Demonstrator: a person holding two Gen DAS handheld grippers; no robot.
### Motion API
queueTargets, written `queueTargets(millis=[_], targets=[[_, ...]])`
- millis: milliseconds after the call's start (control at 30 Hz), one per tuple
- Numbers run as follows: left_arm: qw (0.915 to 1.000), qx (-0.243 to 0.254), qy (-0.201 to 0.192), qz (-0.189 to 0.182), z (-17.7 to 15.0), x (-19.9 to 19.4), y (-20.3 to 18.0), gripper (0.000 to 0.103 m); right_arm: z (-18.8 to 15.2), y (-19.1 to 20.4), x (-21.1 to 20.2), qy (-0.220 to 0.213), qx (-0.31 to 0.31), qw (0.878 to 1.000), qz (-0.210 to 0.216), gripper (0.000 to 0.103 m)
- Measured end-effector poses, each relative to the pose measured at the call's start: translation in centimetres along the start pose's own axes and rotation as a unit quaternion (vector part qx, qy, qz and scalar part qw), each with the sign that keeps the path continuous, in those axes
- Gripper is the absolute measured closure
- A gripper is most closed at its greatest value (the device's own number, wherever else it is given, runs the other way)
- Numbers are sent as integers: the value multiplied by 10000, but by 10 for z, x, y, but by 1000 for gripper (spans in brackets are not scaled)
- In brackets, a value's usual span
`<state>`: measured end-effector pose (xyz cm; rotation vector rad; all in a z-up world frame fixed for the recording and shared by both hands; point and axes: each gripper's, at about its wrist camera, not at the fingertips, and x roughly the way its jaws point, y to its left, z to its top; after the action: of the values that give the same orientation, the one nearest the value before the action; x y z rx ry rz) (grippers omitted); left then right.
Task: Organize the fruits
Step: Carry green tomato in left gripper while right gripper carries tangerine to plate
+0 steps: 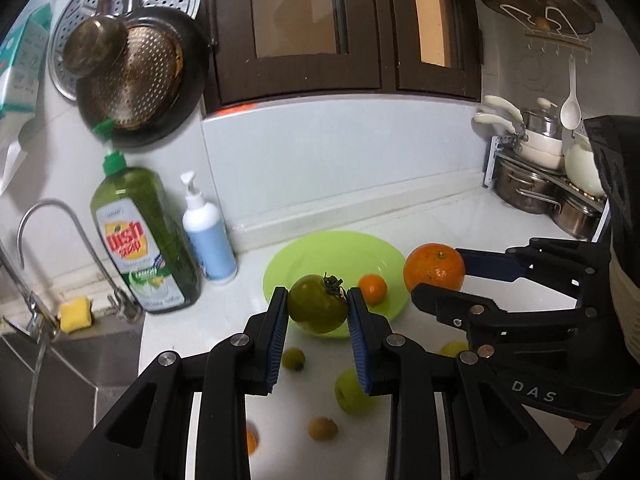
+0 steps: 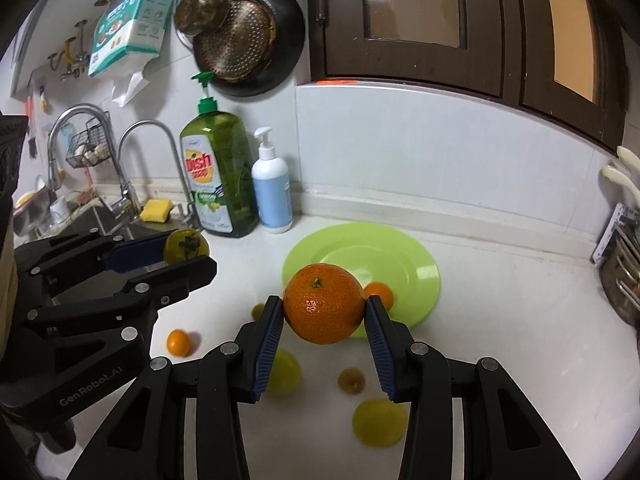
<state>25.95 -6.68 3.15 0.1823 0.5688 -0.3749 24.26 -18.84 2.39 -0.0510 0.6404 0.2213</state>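
Two claws (image 1: 318, 308) (image 2: 324, 312), fruit-laden, near plate (image 1: 320, 248) edge.

Both cameras sit just behind their own claw and look forward and down at the white bench (image 1: 460, 216), close to it. The left view faces the green plate (image 1: 344, 248) from the sink side, the right view from the other side. Both share the plate (image 2: 400, 248), dish soap bottle (image 1: 140, 236) and wall.

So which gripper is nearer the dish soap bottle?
Left. The left gripper, holding the green tomato, is just beside the dish soap bottle; the right gripper holds the orange nearer the plate.
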Motion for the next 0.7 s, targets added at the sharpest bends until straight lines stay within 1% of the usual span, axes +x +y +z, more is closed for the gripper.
queueTargets(millis=[200,367,433,533,700], targets=[[10000,35,6,-58,21,18,0,73,19,-11,19,82,43,10000,38,60],[9999,41,100,-129,38,40,2,73,36,-24,35,140,38,9999,-42,60],[9998,78,160,-75,43,50,3,73,43,-31,43,196,42,9998,-75,60],[9995,101,278,-97,47,66,7,73,51,-39,57,293,76,9995,-69,60],[9982,-14,547,-248,51,97,15,73,60,-51,80,444,108,9989,-83,60]])
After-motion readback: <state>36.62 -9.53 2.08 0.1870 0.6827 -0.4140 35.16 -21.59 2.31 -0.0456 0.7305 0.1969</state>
